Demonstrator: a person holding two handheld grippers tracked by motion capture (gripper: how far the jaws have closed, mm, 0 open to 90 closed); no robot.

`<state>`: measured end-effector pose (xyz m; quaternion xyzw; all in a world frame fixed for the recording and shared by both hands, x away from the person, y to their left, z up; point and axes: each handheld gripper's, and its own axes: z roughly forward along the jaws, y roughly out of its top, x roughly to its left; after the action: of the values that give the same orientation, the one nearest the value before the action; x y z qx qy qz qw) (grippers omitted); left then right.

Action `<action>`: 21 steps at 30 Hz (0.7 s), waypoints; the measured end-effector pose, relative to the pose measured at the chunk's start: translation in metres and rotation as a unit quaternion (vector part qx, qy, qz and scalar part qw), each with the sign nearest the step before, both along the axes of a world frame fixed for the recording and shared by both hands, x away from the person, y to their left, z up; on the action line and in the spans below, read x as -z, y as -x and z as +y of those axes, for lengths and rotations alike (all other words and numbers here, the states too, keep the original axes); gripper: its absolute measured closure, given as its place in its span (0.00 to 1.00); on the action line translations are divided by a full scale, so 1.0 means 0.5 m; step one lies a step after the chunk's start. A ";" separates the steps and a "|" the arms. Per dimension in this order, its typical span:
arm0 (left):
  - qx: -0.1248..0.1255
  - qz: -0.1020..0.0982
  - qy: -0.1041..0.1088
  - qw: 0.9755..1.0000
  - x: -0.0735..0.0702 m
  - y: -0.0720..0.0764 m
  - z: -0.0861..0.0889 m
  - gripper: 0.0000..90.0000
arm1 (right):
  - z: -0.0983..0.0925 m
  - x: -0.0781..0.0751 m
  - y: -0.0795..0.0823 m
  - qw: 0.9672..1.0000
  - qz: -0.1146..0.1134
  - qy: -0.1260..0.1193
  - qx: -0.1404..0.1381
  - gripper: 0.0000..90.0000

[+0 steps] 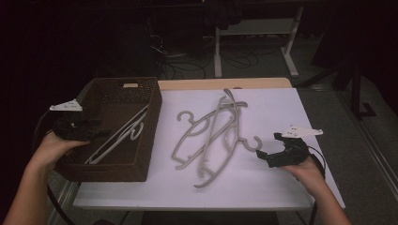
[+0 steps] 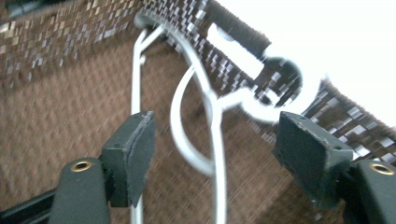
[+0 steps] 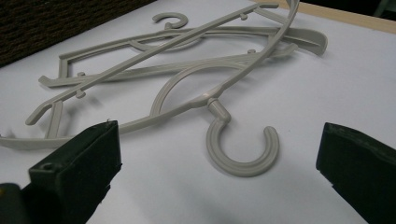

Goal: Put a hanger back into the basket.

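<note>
A brown woven basket (image 1: 153,123) stands at the table's left with a pale grey hanger (image 1: 119,136) lying in it. My left gripper (image 1: 101,132) hangs over the basket's left side, open. In the left gripper view that hanger (image 2: 177,107) runs between the parted jaws of the left gripper (image 2: 217,123), and neither pad touches it. Several grey hangers (image 1: 211,131) lie tangled on the white sheet. My right gripper (image 1: 268,146) sits open just right of the nearest hook (image 1: 253,143). In the right gripper view the hook (image 3: 243,158) lies ahead between the jaws of the right gripper (image 3: 220,129), untouched.
The white sheet (image 1: 281,108) covers most of the table, with a wooden strip (image 1: 225,83) along the far edge. The basket wall (image 3: 46,23) rises beyond the pile. Table legs and cables sit on the dark floor behind.
</note>
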<state>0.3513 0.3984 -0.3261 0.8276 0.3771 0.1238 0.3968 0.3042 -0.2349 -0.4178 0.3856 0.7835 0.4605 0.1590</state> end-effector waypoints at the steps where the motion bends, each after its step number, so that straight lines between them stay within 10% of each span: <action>1: 0.002 -0.004 0.004 1.000 -0.006 0.001 -0.008 0.31 | 0.000 0.000 -0.001 1.000 -0.001 0.000 -0.001 0.00; 21: 0.069 -0.078 0.082 0.991 -0.076 0.018 -0.245 0.20 | 0.016 -0.017 0.000 1.000 -0.005 -0.003 -0.012 0.00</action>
<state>0.3424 0.2759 -0.2883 0.8040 0.2962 0.1290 0.4993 0.3042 -0.2267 -0.4095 0.3746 0.7856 0.4671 0.1563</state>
